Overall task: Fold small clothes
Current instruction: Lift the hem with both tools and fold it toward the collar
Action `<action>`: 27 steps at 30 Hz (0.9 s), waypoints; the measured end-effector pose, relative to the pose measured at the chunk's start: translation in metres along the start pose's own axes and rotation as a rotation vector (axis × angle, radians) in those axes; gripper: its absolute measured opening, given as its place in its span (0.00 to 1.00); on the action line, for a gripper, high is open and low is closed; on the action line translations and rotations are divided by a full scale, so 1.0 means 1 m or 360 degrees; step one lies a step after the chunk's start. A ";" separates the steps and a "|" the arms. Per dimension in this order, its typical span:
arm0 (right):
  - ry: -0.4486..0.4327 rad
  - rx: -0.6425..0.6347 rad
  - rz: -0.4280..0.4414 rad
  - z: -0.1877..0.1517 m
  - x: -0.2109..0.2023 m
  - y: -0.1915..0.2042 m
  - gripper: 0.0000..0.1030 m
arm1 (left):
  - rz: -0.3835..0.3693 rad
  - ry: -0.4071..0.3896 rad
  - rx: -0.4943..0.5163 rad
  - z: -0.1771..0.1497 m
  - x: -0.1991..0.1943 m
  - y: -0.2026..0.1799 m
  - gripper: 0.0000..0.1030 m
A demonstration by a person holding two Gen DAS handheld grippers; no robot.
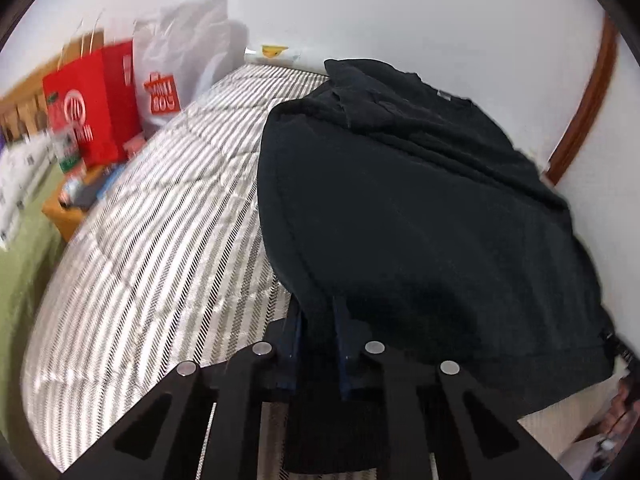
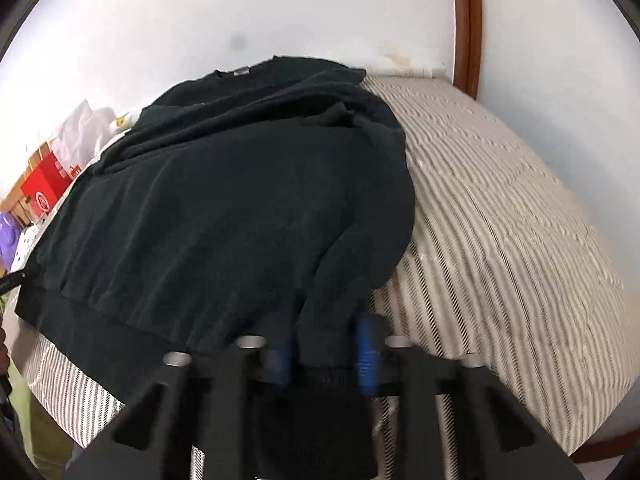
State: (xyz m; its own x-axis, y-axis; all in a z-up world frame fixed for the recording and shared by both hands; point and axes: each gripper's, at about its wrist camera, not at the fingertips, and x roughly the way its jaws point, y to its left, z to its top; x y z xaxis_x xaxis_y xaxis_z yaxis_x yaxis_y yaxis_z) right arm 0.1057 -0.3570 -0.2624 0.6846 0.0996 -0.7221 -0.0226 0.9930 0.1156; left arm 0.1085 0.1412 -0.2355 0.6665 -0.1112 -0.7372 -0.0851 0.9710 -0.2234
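Observation:
A black sweatshirt (image 1: 420,208) lies spread on a striped bed (image 1: 168,216), collar toward the far wall, with one sleeve folded over its top. My left gripper (image 1: 318,320) is shut on the sweatshirt's ribbed bottom hem at its left corner. In the right wrist view the same sweatshirt (image 2: 224,208) covers the left of the bed (image 2: 500,216). My right gripper (image 2: 324,344) is shut on the hem at the right corner, its blue fingers (image 2: 366,354) pinching the cloth. The fingertips are hidden by cloth in both views.
Red and white shopping bags (image 1: 96,100) stand on a low wooden stand (image 1: 64,212) left of the bed. A white wall runs behind the bed, with a brown wooden frame (image 2: 466,24) at the right. Green floor (image 1: 24,264) lies beside the bed.

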 end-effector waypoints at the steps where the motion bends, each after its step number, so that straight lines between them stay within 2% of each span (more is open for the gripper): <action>1: -0.0004 0.0019 0.0058 0.001 -0.003 -0.003 0.10 | -0.0020 0.0000 -0.0019 0.000 -0.002 0.001 0.11; 4: -0.0046 0.0068 0.0107 0.002 -0.014 -0.012 0.09 | -0.0082 -0.0031 -0.0042 -0.002 -0.014 0.003 0.11; 9: -0.0102 0.0110 0.0142 0.000 -0.037 -0.028 0.09 | -0.0279 -0.0116 -0.0028 -0.010 -0.049 0.004 0.11; 11: -0.0122 0.0134 0.0149 -0.002 -0.048 -0.036 0.09 | -0.0318 -0.0136 -0.0008 -0.015 -0.061 0.001 0.11; 18: -0.0215 0.0187 0.0174 -0.013 -0.092 -0.044 0.09 | -0.0375 -0.0220 0.0127 -0.042 -0.102 -0.005 0.11; 21: -0.0301 0.0224 0.0225 -0.022 -0.117 -0.049 0.09 | -0.0392 -0.0250 0.0183 -0.053 -0.118 -0.008 0.11; 27: -0.0373 0.0277 0.0230 -0.020 -0.132 -0.050 0.09 | -0.0420 -0.0297 0.0197 -0.046 -0.124 -0.012 0.11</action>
State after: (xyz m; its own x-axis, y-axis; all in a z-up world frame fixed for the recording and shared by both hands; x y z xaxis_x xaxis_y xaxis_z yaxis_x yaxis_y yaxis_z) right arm 0.0021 -0.4188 -0.1869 0.8329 0.2017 -0.5154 -0.0208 0.9420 0.3351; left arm -0.0069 0.1337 -0.1707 0.7783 -0.3325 -0.5326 0.1912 0.9335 -0.3034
